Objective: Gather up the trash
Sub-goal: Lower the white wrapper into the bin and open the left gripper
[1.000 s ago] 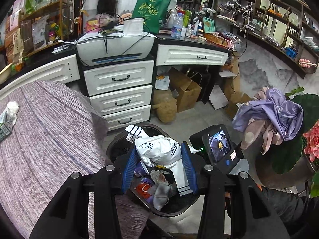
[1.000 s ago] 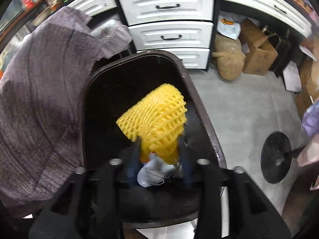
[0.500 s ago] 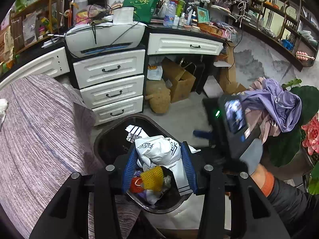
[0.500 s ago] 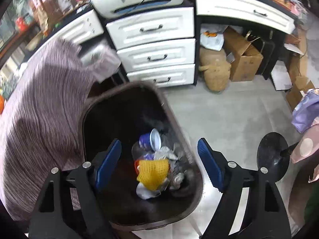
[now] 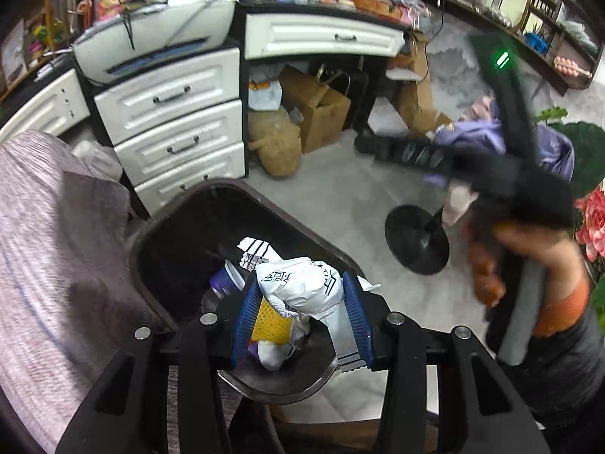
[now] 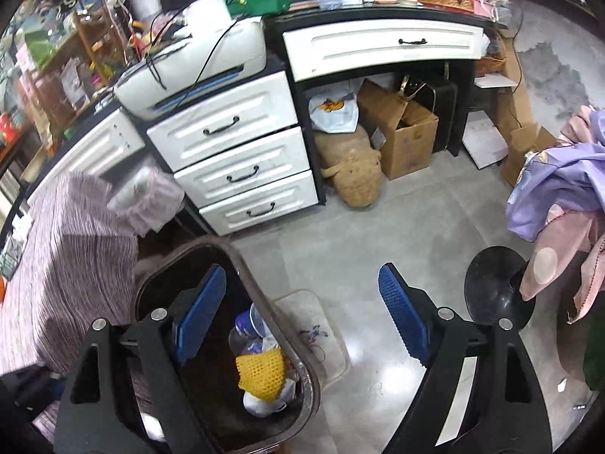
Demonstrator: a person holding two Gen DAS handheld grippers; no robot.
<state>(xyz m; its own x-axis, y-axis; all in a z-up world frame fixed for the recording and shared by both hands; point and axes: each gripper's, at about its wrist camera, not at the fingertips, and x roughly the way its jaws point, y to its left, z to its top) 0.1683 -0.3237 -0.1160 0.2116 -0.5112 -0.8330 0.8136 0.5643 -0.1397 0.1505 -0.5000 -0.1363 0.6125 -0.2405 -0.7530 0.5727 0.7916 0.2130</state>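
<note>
The right gripper (image 6: 302, 317) has let go of the yellow net (image 6: 261, 372) and risen from the bin (image 6: 302, 374), jaws now wide and empty. The left gripper (image 5: 300, 317) still clamps a white bag (image 5: 302, 287) over the bin. Grey floor (image 6: 378, 234), white drawers (image 6: 242, 174) and a cluttered desk (image 6: 378, 19) lie beyond. The net lies crumpled on the trash in the bin.

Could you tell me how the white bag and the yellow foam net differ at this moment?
The white bag is clamped in the left gripper above the bin; the yellow foam net lies loose inside it. The bag is smooth printed plastic, the net open mesh. The bag looks bulkier. Both are trash.
</note>
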